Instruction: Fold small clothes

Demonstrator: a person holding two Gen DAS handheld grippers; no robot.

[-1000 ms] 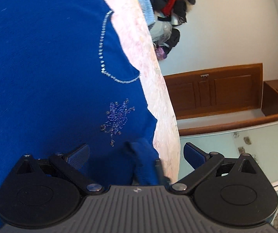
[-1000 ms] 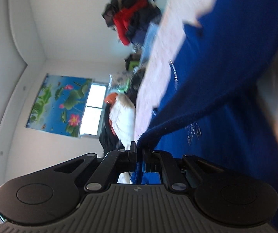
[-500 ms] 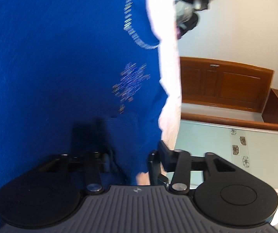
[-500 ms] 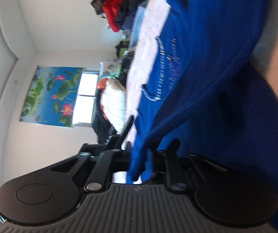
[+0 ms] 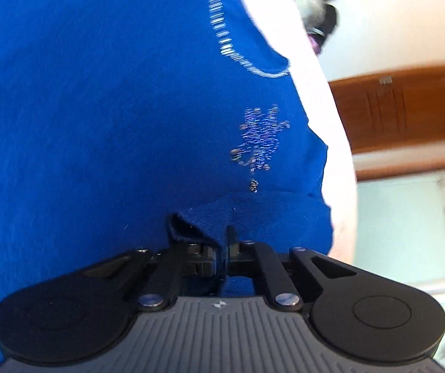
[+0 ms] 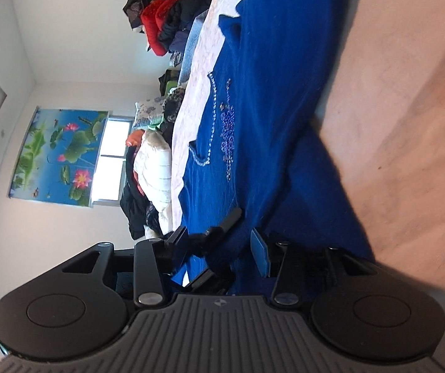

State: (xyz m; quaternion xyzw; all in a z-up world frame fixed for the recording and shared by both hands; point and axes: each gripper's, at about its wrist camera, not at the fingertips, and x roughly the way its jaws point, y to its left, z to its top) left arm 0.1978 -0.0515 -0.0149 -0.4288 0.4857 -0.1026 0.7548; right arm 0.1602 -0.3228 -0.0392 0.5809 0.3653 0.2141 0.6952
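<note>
Garment: a blue top is lying spread on a pale pink bedcover, its beaded neckline and sparkly motif facing up.

Left gripper: the left gripper is pinching a fold of the blue cloth at the garment's near edge; its jaws have just been closing and are now standing together with fabric between them.

Right gripper: the right gripper is standing part open, its jaws having just been opening; blue cloth is lying between them, though the pads are probably not pressing it, as that stretch is in shadow.

Lie of the cloth: from the left gripper the top is stretching ahead and to the left, the neckline farthest off toward the bed's edge. From the right gripper its long axis is running up and away toward the heap of clothes.

Nearer hand: the left one, already holding an edge.

Next move, as a judgement: carrying the pinched edge across the body of the top.
</note>
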